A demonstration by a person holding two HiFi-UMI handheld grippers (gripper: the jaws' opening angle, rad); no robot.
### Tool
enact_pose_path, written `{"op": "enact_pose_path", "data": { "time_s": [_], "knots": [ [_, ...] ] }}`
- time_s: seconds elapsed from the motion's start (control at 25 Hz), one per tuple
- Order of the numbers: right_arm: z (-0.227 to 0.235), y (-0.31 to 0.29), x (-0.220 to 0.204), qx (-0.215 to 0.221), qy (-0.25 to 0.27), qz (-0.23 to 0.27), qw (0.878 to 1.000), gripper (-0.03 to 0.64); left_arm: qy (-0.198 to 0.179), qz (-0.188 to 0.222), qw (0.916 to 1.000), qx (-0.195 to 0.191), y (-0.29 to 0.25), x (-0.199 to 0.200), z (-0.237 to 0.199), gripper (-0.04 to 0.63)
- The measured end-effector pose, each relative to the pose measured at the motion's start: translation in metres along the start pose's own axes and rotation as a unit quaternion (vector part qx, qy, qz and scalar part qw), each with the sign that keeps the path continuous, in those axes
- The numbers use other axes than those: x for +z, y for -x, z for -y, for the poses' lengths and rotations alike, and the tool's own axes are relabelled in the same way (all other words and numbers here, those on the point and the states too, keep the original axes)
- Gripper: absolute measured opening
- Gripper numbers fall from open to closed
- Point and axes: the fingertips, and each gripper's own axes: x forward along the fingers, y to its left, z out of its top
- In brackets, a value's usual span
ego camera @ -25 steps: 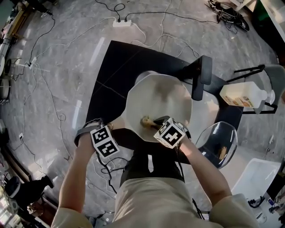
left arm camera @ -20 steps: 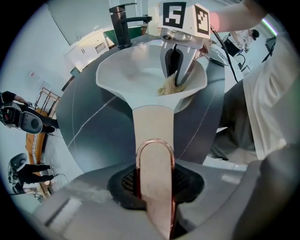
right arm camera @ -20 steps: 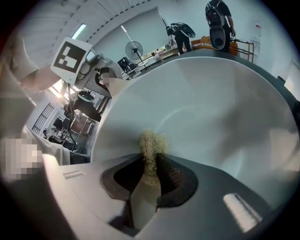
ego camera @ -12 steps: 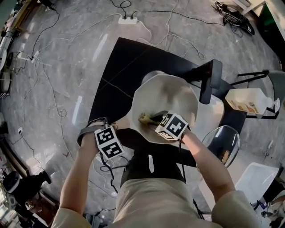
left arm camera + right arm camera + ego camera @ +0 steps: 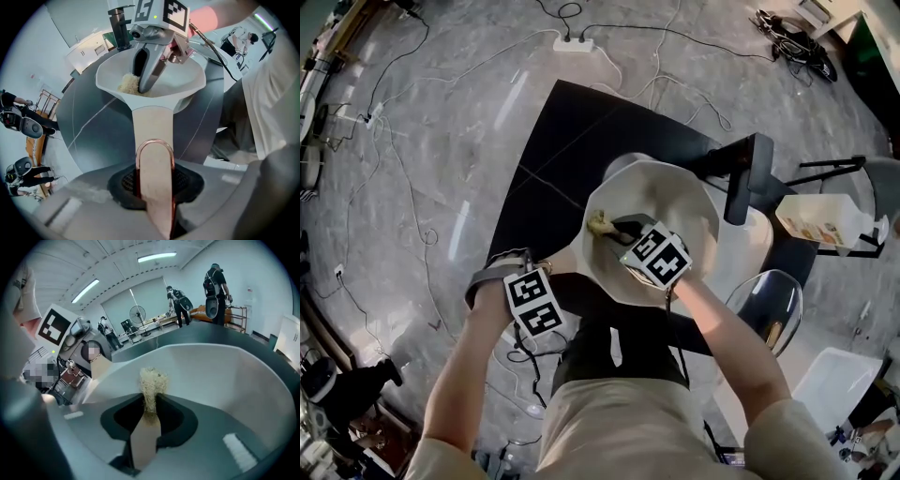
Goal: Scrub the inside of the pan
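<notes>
While the left gripper (image 5: 154,201) has its jaws drawn narrowly together onto the pan handle (image 5: 152,126), the right gripper (image 5: 146,437) has its jaws clamped on the wooden stem of the brush (image 5: 151,380). Brush bristles sit inside the pan (image 5: 675,202), at the inner wall on the side nearer the left gripper. Pan stands on the black table (image 5: 553,141)

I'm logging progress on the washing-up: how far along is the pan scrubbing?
Done: the left gripper is clamped on the handle of the pan, steadying it. In hand: the right gripper holds the brush with its bristles inside the pan. Left: unclear; no dirt shows on the white inside, so remaining passes can't be judged.
</notes>
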Motion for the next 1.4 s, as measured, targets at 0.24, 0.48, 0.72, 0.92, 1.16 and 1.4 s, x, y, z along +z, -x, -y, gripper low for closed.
{"op": "enact_pose_path", "data": {
  "time_s": [0.24,0.48,0.72,0.92,1.16,1.4],
  "knots": [
    [0.054,0.007,0.016,-0.062,-0.02,0.025,0.998,0.089,0.001,-0.002,1.0,0.002,-0.001,0.001,0.0,0.092],
    [0.105,0.031,0.003,-0.172,-0.019,-0.002,0.985,0.089,0.001,-0.003,1.0,0.001,-0.002,0.001,0.0,0.092],
    [0.127,0.053,-0.03,-0.283,0.021,-0.079,0.956,0.087,0.002,-0.006,1.0,0.003,0.0,0.0,0.0,0.092],
    [0.135,0.079,-0.06,-0.33,-0.008,-0.13,0.935,0.087,0.004,-0.004,1.0,0.002,0.0,0.002,0.0,0.092],
    [0.11,0.1,-0.104,-0.272,-0.009,-0.259,0.927,0.084,0.006,-0.012,0.9999,-0.006,0.0,0.0,0.001,0.092],
    [0.061,0.098,-0.139,-0.167,0.02,-0.367,0.915,0.083,0.009,-0.01,0.9999,-0.004,-0.004,0.002,0.001,0.091]
  ]
}}
